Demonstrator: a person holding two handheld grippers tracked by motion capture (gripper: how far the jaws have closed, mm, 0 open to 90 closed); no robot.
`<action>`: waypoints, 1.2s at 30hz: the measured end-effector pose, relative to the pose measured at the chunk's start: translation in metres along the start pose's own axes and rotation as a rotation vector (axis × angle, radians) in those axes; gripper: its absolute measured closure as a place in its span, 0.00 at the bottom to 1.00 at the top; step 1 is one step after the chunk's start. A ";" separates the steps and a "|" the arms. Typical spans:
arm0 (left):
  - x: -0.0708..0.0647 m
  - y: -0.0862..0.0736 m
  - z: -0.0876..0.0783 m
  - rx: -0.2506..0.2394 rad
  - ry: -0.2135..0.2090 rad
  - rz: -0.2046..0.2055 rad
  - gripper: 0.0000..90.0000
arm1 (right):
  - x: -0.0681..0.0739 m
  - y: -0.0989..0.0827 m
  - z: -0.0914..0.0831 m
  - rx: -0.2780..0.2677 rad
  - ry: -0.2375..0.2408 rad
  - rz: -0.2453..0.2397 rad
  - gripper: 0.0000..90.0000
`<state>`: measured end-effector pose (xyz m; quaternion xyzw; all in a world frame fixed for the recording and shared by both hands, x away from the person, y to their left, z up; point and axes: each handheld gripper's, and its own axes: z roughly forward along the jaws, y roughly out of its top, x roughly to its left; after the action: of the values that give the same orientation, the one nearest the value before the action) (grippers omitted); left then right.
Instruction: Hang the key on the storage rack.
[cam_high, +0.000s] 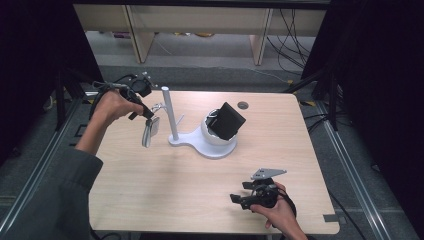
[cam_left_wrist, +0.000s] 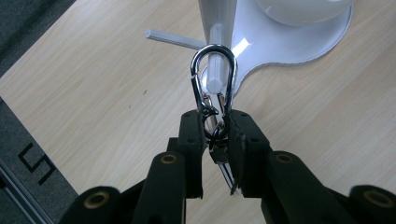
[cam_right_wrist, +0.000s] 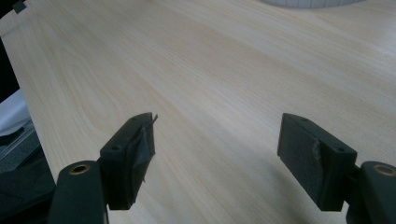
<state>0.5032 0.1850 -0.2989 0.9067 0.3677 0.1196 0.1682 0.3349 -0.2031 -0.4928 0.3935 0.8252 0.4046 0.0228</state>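
surface: light wood-grain table (cam_high: 165, 200), rounded corners, grommet hole (cam_high: 243, 105) set near the far edge | resting on it: white stand base (cam_high: 192, 142) with upright post (cam_high: 169, 112) and white bowl-shaped holder (cam_high: 212, 136), placed centre-far | thin white rod (cam_left_wrist: 170, 39) laid flat beside the base

The high view looks forward and down over the whole bench (cam_high: 200, 190). The left gripper view sits close, facing the white stand (cam_left_wrist: 289, 42) at 12 o'clock; the high view shares that stand (cam_high: 205, 142). The right gripper view skims bare bench (cam_right_wrist: 210, 70).
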 end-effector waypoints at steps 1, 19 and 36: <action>0.000 0.000 0.002 -0.007 0.000 0.001 0.84 | 0.000 0.000 0.000 0.002 -0.002 0.005 0.32; 0.004 0.002 0.013 -0.050 0.014 -0.030 0.72 | 0.000 0.000 0.001 -0.003 0.020 0.018 0.32; -0.001 -0.031 0.007 -0.072 0.002 -0.053 0.55 | 0.000 0.000 -0.001 -0.008 -0.001 0.021 0.32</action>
<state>0.4850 0.2037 -0.3175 0.8899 0.3874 0.1291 0.2036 0.3350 -0.2042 -0.4917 0.4021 0.8195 0.4078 0.0206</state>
